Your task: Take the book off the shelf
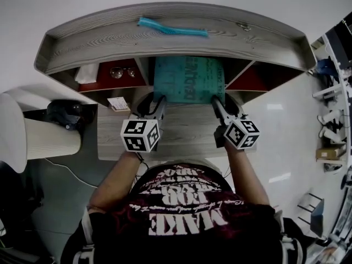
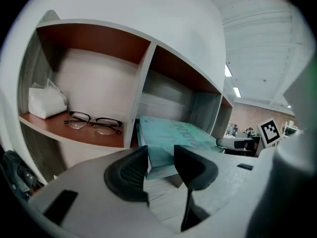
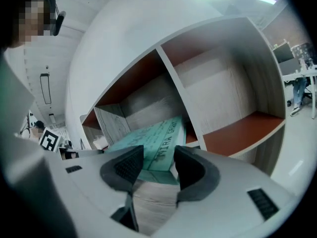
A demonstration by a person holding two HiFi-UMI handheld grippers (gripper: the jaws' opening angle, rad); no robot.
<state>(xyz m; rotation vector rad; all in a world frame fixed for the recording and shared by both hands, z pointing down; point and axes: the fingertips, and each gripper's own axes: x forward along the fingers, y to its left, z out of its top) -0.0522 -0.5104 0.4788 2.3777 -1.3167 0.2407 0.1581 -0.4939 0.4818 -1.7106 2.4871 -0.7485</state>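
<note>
Teal rectangular book (image 1: 187, 81) lies flat in the middle compartment of the curved grey wood-grain shelf (image 1: 165, 37), its near edge jutting out over the pale wood table (image 1: 187, 131). Left tongs (image 2: 161, 157) stand apart with the book's near left corner between their dark pads. Right tongs (image 3: 158, 160) stand apart likewise, around the near right corner.

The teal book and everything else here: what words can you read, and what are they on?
"MIRA GRANT": spine of the teal book.
"MAKE": upside down on the person's shirt; other lines there too warped to read.
Book's cover title: too blurred to read.
Cubes on the left gripper and right gripper: square patterns, no words.
</note>
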